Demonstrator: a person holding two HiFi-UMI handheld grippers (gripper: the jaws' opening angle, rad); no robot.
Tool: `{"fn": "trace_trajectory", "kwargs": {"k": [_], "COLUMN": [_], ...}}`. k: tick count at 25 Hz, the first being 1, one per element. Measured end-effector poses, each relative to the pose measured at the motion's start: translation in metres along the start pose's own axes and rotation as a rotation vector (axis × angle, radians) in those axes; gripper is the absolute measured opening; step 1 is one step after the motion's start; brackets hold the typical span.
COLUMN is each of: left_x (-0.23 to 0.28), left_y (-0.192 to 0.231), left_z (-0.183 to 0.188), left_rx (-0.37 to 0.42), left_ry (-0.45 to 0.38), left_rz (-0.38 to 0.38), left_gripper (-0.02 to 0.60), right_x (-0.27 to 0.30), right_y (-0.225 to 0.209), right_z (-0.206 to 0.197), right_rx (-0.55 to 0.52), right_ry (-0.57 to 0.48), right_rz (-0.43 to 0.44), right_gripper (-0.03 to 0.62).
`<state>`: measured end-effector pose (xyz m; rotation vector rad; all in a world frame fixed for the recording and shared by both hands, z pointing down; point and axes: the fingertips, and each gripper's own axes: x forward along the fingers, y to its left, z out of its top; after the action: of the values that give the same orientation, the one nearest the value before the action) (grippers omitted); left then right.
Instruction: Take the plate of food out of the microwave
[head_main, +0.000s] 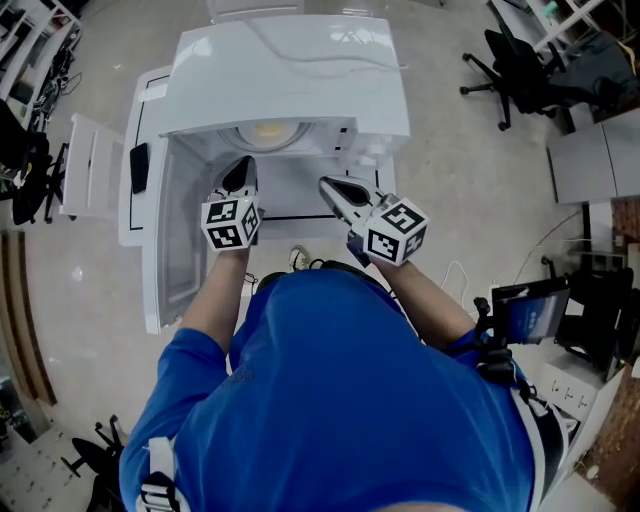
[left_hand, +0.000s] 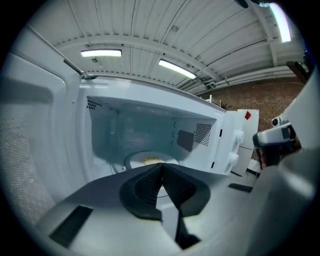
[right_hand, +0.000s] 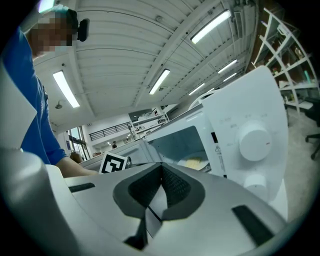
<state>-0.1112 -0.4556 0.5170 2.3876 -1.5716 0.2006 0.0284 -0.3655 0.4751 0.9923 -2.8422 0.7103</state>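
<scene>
The white microwave (head_main: 290, 70) stands with its door (head_main: 170, 235) swung open to the left. Inside, on the turntable, sits a white plate (head_main: 268, 132) with yellow food; it also shows in the left gripper view as the plate (left_hand: 144, 160) and in the right gripper view as the plate (right_hand: 192, 163). My left gripper (head_main: 242, 162) is shut and empty, just at the cavity's mouth, short of the plate. My right gripper (head_main: 324, 182) is shut and empty too, in front of the opening, near the control panel. In their own views, the left gripper (left_hand: 161, 164) and right gripper (right_hand: 161, 165) show jaws meeting at the tips.
The control panel with two knobs (right_hand: 255, 142) is on the microwave's right side. The open door (left_hand: 30, 165) walls off the left. Office chairs (head_main: 520, 70) and a grey table (head_main: 595, 165) stand at the right, a shelf unit (head_main: 85, 165) at the left.
</scene>
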Motion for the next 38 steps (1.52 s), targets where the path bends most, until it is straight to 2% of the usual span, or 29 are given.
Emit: {"fn": "trace_trajectory", "kwargs": {"k": [7,15,18,22,26,31,38], "left_x": [0.029,0.051,0.054,0.056,0.06,0.065,0.071], "left_y": [0.007,0.023,0.017,0.001,-0.008,-0.016,-0.025], "left_z": [-0.013,-0.024,-0.028,-0.035,-0.043,-0.051,-0.057], "left_rx": [0.159,0.4,0.527,0.744,0.928,1.115,1.31], "left_ry": [0.078,0.173,0.198,0.235,0.272,0.308,0.338], "left_rz": [-0.006,0.021,-0.009,-0.075,-0.125,-0.175,-0.242], "left_gripper": [0.011,0.012,0.015,0.066,0.086,0.089,0.087], "right_x": [0.004,0.003,0.003,0.002,0.002,0.0,-0.004], "right_y": [-0.007,-0.012,-0.013,-0.015,-0.016,-0.018,-0.024], "right_z": [-0.003,-0.004,-0.004,-0.003,-0.004,-0.003,0.001], "right_rx": [0.01,0.019,0.022,0.027,0.03,0.031,0.032], "right_ry": [0.01,0.007,0.005,0.004,0.004,0.0,-0.015], "right_rz": [-0.022,-0.037,-0.04,-0.044,-0.045,-0.049,-0.061], "right_gripper": [-0.002,-0.002,-0.002,-0.002,-0.002,-0.002,-0.002]}}
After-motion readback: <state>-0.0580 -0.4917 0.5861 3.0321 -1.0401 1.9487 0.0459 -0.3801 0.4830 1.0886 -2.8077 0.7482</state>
